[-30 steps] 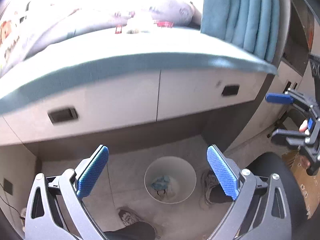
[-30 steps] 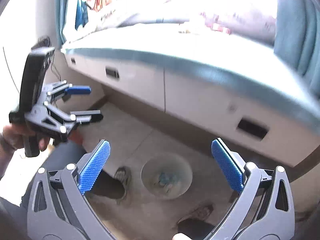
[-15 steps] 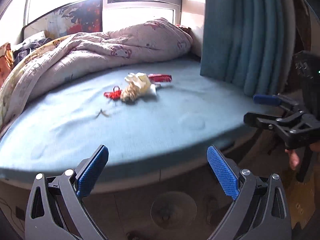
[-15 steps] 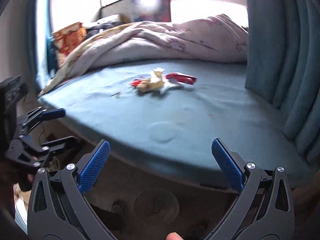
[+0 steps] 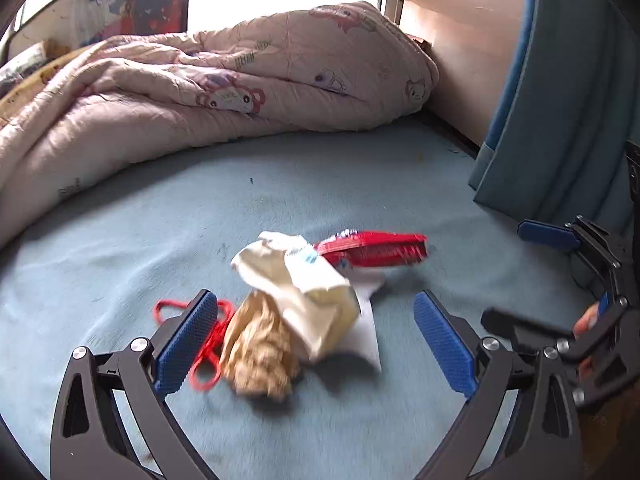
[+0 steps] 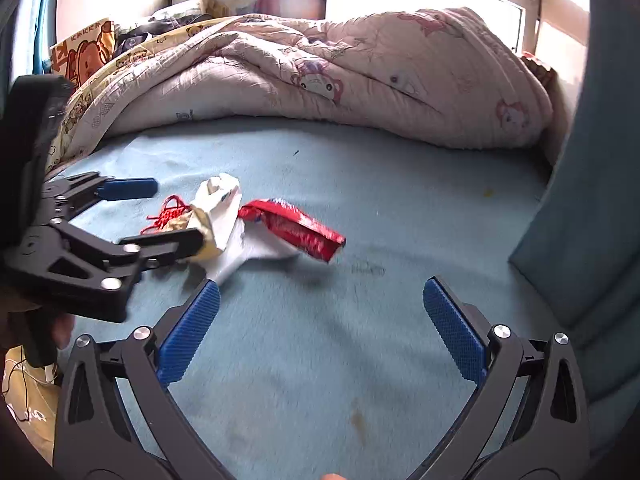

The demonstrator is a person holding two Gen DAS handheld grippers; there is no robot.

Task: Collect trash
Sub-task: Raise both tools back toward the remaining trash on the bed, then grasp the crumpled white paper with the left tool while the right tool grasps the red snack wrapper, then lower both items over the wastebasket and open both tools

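1. Trash lies in one small heap on the blue bed, none of it picked up. From the left wrist view: a crumpled brown paper wad (image 5: 260, 354), a cream wrapper (image 5: 296, 280) draped over it, a white scrap (image 5: 366, 326) to the wad's right, a red snack packet (image 5: 372, 248) beyond the wad, and a red cord (image 5: 208, 344) to the wad's left. The left tongs (image 5: 312, 344) stand wide apart and hold nothing, with the wad and wrapper between the two fingers. I judge the first grab is about to begin; all the collecting is left. The cream wrapper has a small blue-printed label, too blurred to read. A pink quilt (image 5: 240, 80) with cartoon faces lies behind the wad.

2. From the right wrist view: the right tongs (image 6: 320, 320) are also apart and empty, well short of the heap. The red snack packet (image 6: 296, 232) lies right of the wad, its print unreadable. Behind the quilt (image 6: 360, 80), far left of the wad, an orange cartoon box (image 6: 80, 56) shows characters I cannot make out. No bin is in sight.
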